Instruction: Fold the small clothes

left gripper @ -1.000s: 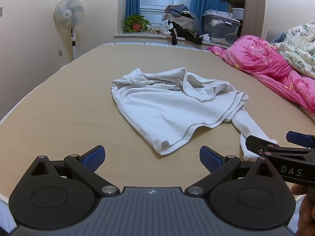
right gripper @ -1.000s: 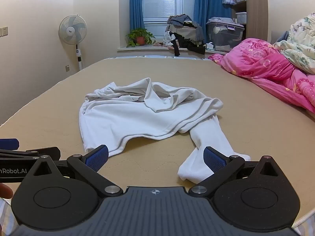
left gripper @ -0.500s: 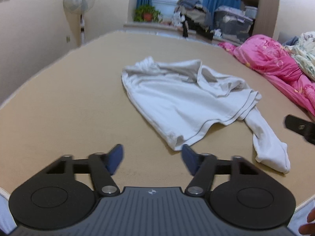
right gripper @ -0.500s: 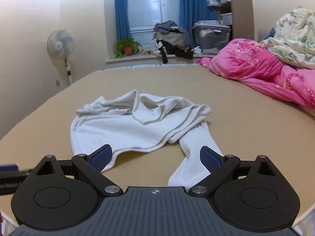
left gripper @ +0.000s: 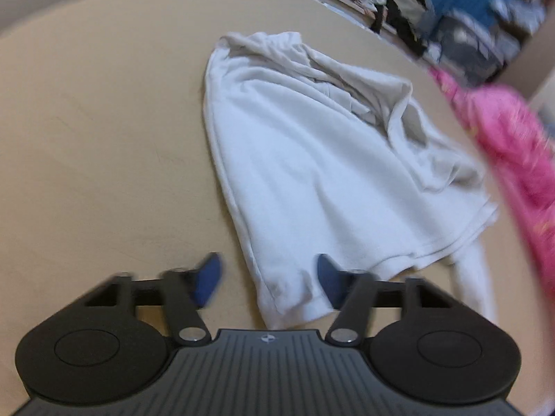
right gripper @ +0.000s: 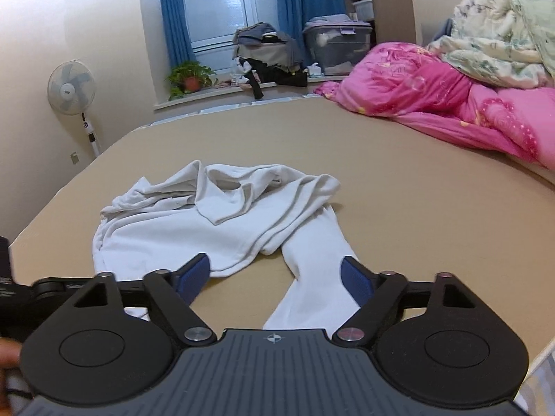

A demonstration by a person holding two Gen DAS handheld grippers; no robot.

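A small white long-sleeved garment lies crumpled on the tan bed. In the left wrist view its near hem corner lies between the blue pads of my left gripper, which is open; the view is blurred. In the right wrist view the garment lies ahead, and one sleeve runs toward me between the fingers of my right gripper, which is open and holds nothing. The left gripper's edge shows at the far left.
A pink quilt and a floral blanket are piled along the bed's right side. A fan stands at the left wall. A plant, clothes and a storage box sit on the window ledge.
My left gripper has moved forward and down over the garment's near hem corner, and its jaws have narrowed somewhat. My right gripper has moved forward over the sleeve.
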